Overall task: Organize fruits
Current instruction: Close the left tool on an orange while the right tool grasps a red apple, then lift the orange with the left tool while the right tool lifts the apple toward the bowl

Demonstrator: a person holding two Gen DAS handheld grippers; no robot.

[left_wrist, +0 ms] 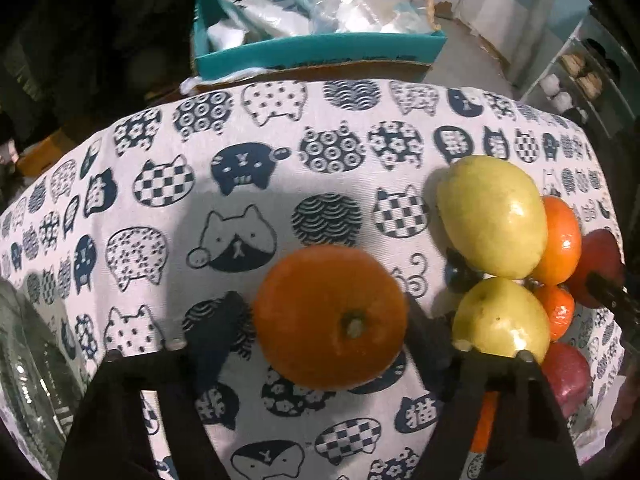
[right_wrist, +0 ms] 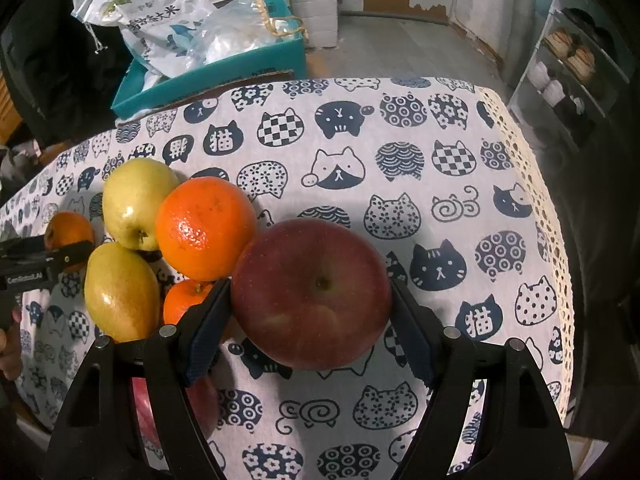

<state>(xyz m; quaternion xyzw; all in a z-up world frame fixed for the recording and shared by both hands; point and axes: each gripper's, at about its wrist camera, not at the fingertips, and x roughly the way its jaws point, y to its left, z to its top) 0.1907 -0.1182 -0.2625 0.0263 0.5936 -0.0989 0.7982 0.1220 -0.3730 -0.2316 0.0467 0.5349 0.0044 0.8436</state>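
Left tongs (left_wrist: 330, 320) pinch an orange (left_wrist: 330, 318); right tongs (right_wrist: 310, 308) pinch a red apple (right_wrist: 312, 294). Only the right view shows "GenRobot.AI" lettering, left of that apple.

Matt woven tablecloth (right_wrist: 400, 120) (lace-edged), glossy red apple (right_wrist: 312, 296), dimpled shiny orange (left_wrist: 330, 316).

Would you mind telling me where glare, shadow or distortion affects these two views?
Left wrist view: the tablecloth edge bows with fisheye curvature, and shadow darkens the cloth behind the orange. Right wrist view: highlight on the mandarin, soft sheen on the red apple.
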